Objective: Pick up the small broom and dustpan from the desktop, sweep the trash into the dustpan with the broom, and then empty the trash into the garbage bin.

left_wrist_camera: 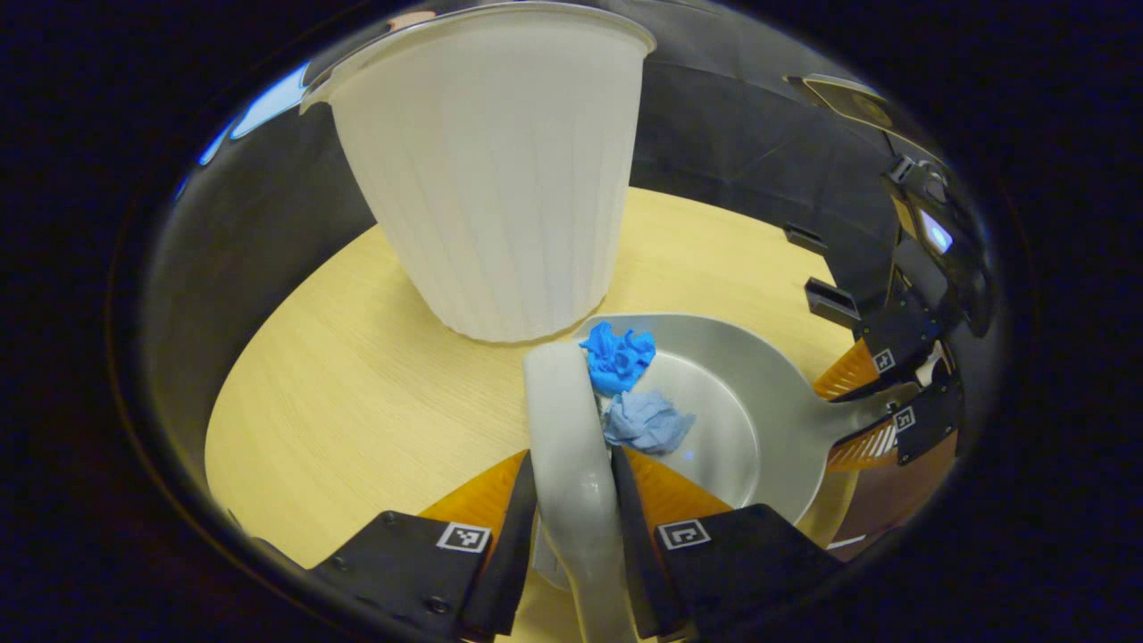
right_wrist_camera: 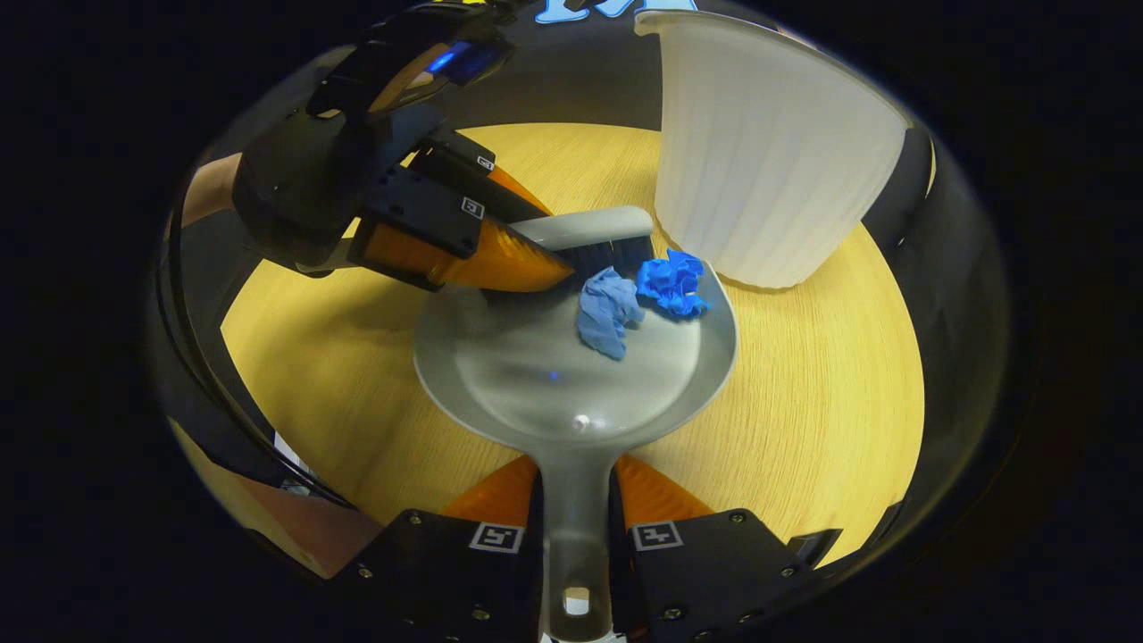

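Dim overhead light, edges fisheye-warped

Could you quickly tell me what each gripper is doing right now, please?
Left gripper: closed on the broom handle.
Right gripper: closed on the dustpan handle.

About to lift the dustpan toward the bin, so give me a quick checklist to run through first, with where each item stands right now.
1. Right gripper shut on the dustpan handle: ok.
2. Left gripper shut on the broom: ok.
3. Light blue wad inside the pan: ok.
4. Bright blue wad fully inside: not ok, it sits at the front lip, right by the edge.
5. Broom head against both wads to push them deeper: ok, it lies right beside them.
6. Garbage bin upright and close to the pan: ok.
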